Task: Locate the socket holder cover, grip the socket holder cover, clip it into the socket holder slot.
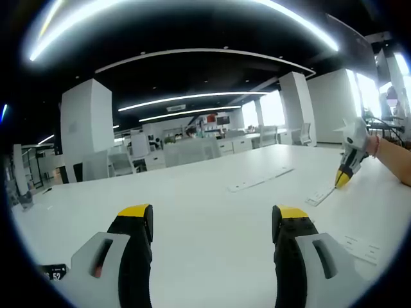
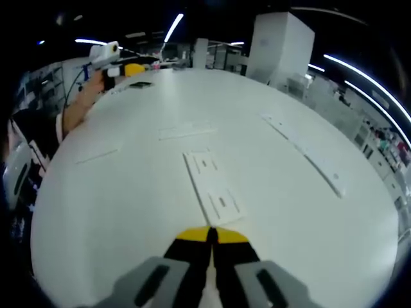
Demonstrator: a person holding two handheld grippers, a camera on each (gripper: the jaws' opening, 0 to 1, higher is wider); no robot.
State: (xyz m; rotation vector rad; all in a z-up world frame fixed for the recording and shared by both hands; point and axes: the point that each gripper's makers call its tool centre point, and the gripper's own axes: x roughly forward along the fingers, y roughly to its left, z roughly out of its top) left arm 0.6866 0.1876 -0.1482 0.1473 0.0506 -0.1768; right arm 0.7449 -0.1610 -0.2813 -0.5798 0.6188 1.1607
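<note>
A flat white socket holder cover (image 2: 212, 186) lies on the white table (image 2: 128, 212), straight ahead of my right gripper (image 2: 212, 235). The right gripper's yellow-tipped jaws are shut together, their tips at the cover's near end, with nothing visibly between them. In the left gripper view the right gripper (image 1: 343, 178) points down onto the end of that cover (image 1: 319, 195). A long white socket holder strip (image 2: 302, 151) (image 1: 260, 179) lies beyond. My left gripper (image 1: 213, 215) hovers open over bare table, holding nothing.
More flat white pieces (image 2: 183, 133) (image 1: 359, 247) lie on the table. A person's arm (image 2: 80, 99) holds the left gripper (image 2: 131, 69) at the far end. Chairs and desks (image 1: 186, 151) stand past the table's far edge.
</note>
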